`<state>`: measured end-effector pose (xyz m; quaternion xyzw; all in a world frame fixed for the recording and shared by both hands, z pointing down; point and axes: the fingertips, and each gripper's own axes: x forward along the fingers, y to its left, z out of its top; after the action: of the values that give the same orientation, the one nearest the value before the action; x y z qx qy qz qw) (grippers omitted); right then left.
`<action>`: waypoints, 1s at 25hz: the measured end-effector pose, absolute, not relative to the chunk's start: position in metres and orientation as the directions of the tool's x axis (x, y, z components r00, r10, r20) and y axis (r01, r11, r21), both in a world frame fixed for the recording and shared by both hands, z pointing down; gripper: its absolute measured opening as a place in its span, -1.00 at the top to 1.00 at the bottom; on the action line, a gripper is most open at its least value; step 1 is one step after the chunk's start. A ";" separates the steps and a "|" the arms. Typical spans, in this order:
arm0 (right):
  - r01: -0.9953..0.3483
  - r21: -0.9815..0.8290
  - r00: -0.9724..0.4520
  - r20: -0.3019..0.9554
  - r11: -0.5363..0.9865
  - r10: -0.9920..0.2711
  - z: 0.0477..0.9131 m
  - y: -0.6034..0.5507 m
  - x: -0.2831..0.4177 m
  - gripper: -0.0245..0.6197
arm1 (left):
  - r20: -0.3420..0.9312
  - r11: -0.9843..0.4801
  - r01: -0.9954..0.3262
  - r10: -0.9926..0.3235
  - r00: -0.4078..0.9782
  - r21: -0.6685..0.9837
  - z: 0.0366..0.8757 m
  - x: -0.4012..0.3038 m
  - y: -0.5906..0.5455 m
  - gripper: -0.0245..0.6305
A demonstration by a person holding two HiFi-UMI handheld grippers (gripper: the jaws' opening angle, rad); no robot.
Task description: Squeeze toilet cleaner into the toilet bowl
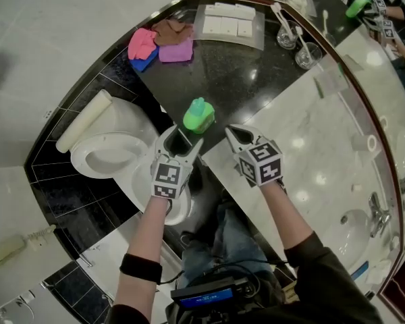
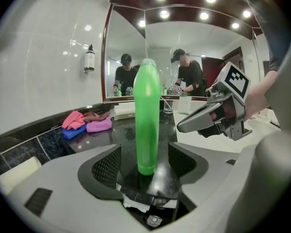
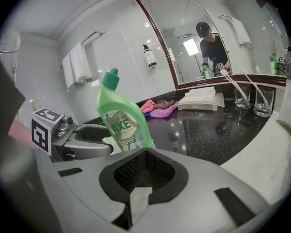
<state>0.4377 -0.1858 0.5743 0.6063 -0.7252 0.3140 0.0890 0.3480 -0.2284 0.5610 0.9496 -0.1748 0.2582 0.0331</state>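
Mid-frame, the green bottle stands on the black counter between the left gripper's spread jaws, untouched. The right gripper is closed and empty. Cloths lie upper left. The left gripper partly hides the toilet.

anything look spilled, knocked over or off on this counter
Nothing stands out. The green cleaner bottle stands upright and capped on the black counter, untouched between the open left tongs. The cloths lie heaped at the back; no spill shows.
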 end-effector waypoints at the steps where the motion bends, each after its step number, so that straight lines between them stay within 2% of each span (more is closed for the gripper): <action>1: -0.935 -0.348 -0.252 0.511 0.070 -0.822 0.571 -0.182 0.432 0.92 | 0.509 -0.930 -0.367 -0.327 0.796 -0.024 0.558 0.334 -0.225 -0.02; 5: -0.935 -0.344 -0.265 0.517 0.086 -0.814 0.551 -0.160 0.396 0.92 | 0.515 -0.908 -0.419 -0.371 0.773 -0.027 0.530 0.272 -0.202 0.02; 11: -0.935 -0.315 -0.314 0.509 0.166 -0.802 0.513 -0.125 0.314 0.92 | 0.490 -0.828 -0.555 -0.517 0.702 -0.078 0.482 0.170 -0.161 0.78; 13: -0.931 -0.306 -0.335 0.503 0.198 -0.797 0.500 -0.115 0.285 0.92 | 0.501 -0.778 -0.625 -0.569 0.652 -0.071 0.473 0.132 -0.150 0.92; 16: -0.923 -0.295 -0.368 0.490 0.247 -0.790 0.482 -0.100 0.243 0.92 | 0.505 -0.709 -0.704 -0.621 0.600 -0.035 0.460 0.078 -0.131 0.93; 25: -0.878 -0.288 -0.477 0.466 0.382 -0.745 0.451 -0.059 0.134 0.92 | 0.501 -0.580 -0.814 -0.715 0.487 -0.036 0.431 -0.059 -0.073 0.93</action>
<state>0.1341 -0.0590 0.4511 0.4941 -0.8211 0.2541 0.1307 -0.0591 -0.0734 0.4306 0.8561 -0.4465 0.2388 0.1032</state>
